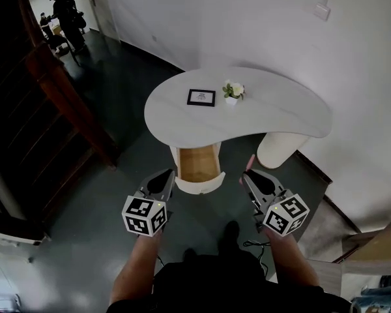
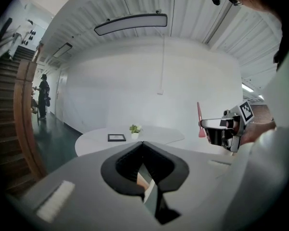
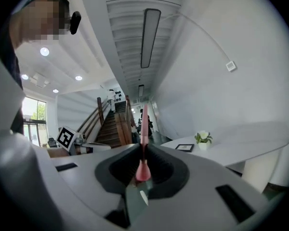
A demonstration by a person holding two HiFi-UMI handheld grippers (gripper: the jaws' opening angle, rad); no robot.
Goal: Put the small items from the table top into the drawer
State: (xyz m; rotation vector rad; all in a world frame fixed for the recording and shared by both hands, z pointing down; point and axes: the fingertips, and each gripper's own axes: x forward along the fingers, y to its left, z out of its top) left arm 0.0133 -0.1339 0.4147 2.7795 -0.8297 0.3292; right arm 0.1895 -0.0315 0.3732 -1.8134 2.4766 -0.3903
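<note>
A white curved table (image 1: pixel 280 109) carries a small black picture frame (image 1: pixel 201 97) and a little potted plant (image 1: pixel 232 91). Under its front edge a white drawer (image 1: pixel 200 186) stands pulled out, and its wooden inside looks bare. My left gripper (image 1: pixel 170 173) hovers just left of the drawer, shut with nothing in it (image 2: pixel 142 143). My right gripper (image 1: pixel 246 173) is just right of the drawer, shut on a thin pink stick-like item (image 1: pixel 249 163) that points upward (image 3: pixel 144 124). Both grippers are short of the table, with the frame (image 3: pixel 185 147) and plant (image 3: pixel 202 138) ahead.
A thick round table leg (image 1: pixel 280 150) stands right of the drawer. A dark wooden staircase (image 1: pixel 58 103) runs along the left. People (image 1: pixel 65 15) stand far off at the back left. A white wall curves behind the table, and a cable (image 1: pixel 254 245) lies by my feet.
</note>
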